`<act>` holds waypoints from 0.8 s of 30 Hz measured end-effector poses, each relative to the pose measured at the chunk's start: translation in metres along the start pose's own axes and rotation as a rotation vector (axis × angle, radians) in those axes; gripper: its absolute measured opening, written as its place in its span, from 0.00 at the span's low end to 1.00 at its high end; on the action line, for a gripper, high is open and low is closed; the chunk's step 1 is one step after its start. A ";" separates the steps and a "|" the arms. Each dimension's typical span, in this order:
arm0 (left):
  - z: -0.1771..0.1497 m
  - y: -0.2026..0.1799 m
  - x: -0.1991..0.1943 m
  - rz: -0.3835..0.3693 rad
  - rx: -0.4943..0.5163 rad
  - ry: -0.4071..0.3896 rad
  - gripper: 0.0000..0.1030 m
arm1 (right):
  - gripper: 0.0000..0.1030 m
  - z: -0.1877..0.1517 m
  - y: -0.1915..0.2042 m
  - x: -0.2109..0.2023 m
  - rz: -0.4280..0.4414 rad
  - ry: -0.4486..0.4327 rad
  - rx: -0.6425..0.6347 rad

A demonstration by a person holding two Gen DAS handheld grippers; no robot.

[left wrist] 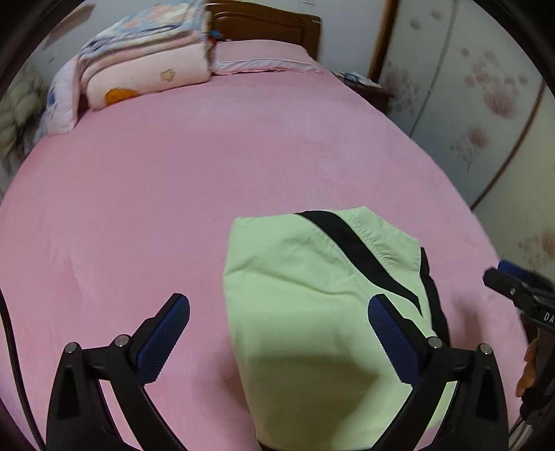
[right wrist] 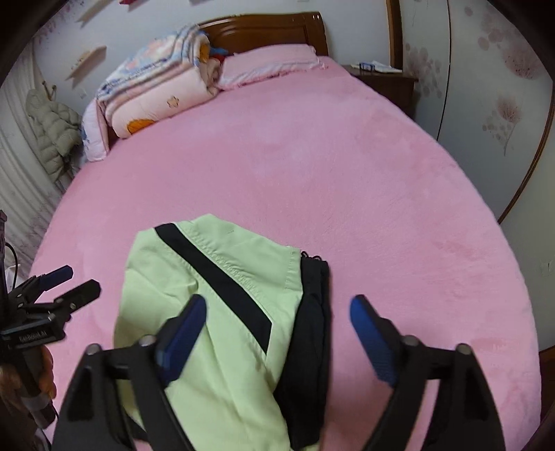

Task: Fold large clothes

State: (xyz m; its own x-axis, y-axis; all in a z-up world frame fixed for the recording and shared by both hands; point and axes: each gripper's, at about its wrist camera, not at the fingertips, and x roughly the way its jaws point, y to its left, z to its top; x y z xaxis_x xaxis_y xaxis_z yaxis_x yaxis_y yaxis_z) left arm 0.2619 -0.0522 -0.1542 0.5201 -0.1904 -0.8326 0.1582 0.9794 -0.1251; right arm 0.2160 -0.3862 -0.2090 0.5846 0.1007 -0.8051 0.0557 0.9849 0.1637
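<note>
Both hand-held grippers, left [left wrist: 279,307] and right [right wrist: 277,308], wide open, empty, above folded green garment [left wrist: 312,312] on pink bed [left wrist: 173,208].

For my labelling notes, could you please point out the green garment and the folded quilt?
green garment [right wrist: 215,367]: right wrist view, on its plain green front.
folded quilt [right wrist: 152,93]: right wrist view, on the pink side of the stack.

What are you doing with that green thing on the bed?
A person is folding clothes with a grabbing tool in each hand. A light green garment with black trim lies folded on the pink bed. The left tool and the right tool are both open above it, and neither holds the cloth. A stack of folded quilts sits up by the headboard.
</note>
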 end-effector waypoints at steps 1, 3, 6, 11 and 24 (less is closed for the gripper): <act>-0.006 0.007 -0.003 -0.011 -0.020 0.003 0.99 | 0.85 -0.002 -0.003 -0.005 0.010 0.003 -0.001; -0.020 0.017 -0.004 -0.054 -0.048 0.017 0.99 | 0.85 -0.010 -0.008 -0.009 0.030 0.020 -0.010; -0.044 0.024 0.005 -0.053 -0.034 0.037 0.99 | 0.85 -0.031 -0.012 -0.004 0.028 0.058 -0.046; -0.071 0.025 0.048 -0.161 -0.059 0.197 0.99 | 0.85 -0.063 -0.026 0.029 0.093 0.183 -0.001; -0.092 0.036 0.128 -0.349 -0.183 0.271 1.00 | 0.86 -0.073 -0.054 0.126 0.346 0.284 0.198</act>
State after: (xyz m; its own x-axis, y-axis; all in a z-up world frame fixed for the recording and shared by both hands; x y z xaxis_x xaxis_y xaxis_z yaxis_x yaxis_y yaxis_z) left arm 0.2568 -0.0353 -0.3152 0.2208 -0.5094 -0.8317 0.1215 0.8605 -0.4947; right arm 0.2277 -0.4160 -0.3612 0.3537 0.4788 -0.8035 0.0662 0.8441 0.5321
